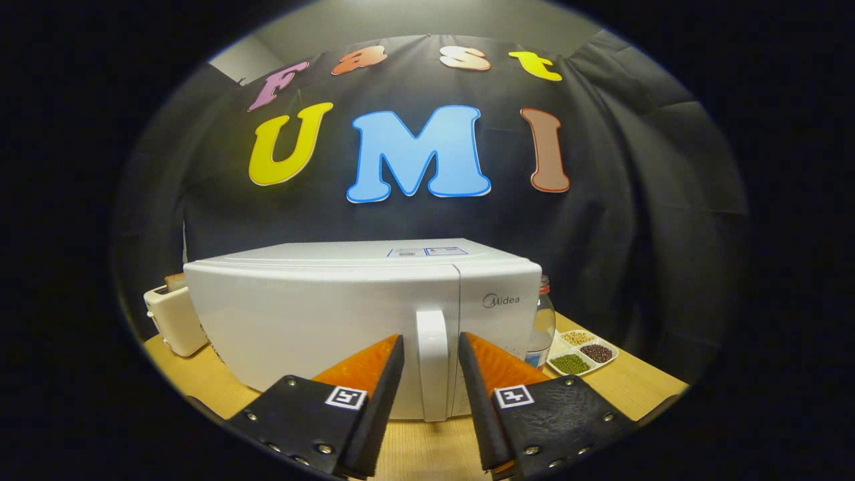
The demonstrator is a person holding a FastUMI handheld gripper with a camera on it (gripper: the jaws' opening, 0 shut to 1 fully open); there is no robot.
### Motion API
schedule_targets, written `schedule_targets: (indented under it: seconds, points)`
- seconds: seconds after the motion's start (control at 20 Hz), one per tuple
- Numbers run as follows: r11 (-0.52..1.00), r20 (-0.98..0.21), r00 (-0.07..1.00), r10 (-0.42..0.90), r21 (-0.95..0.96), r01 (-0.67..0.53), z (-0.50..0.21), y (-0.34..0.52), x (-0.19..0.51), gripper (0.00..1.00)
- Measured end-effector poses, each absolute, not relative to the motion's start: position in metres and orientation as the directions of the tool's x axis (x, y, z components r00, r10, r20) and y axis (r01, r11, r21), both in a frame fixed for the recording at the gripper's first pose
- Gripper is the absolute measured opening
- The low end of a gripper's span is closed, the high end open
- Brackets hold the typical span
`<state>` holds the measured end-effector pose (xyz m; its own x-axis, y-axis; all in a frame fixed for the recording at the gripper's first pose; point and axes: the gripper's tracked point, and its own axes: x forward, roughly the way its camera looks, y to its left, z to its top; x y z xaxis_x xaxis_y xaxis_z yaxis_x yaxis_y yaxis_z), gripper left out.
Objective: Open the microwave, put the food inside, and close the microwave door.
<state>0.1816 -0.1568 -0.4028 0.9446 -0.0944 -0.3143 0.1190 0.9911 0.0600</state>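
Now the gripper (431, 347) stands open, empty, its fingers flanking the handle (432, 364) of the shut microwave (320, 314); no contact shows.

A staged kitchen corner inside a recording booth: black cloth (641, 200) hangs as the back wall behind a wooden table (621, 384). On it stand a microwave (320, 314), a toaster (170, 321) at its left edge, a bottle (544, 321) and a tray (582, 354) of beans toward the right corner.

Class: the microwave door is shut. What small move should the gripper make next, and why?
Probably close the fingers on the door handle. The gripper is open with the upright handle between its fingers, a gap on each side, and the microwave door is shut.
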Motion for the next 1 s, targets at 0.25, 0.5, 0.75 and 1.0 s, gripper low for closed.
schedule_targets:
  seconds: [0.25,0.5,0.75,1.0]
  points:
    - [0.996,-0.333,0.940,-0.074,0.016,0.085,-0.4043,-0.1519,0.1830,0.30]
    - [0.992,-0.378,0.924,-0.061,0.078,0.097,-0.4029,-0.1537,0.1764,0.17]
    - [0.990,-0.387,0.920,-0.066,0.088,0.108,-0.4058,-0.1521,0.1808,0.08]
    - [0.986,-0.397,0.915,-0.070,0.114,0.124,-0.4066,-0.1531,0.1805,0.08]
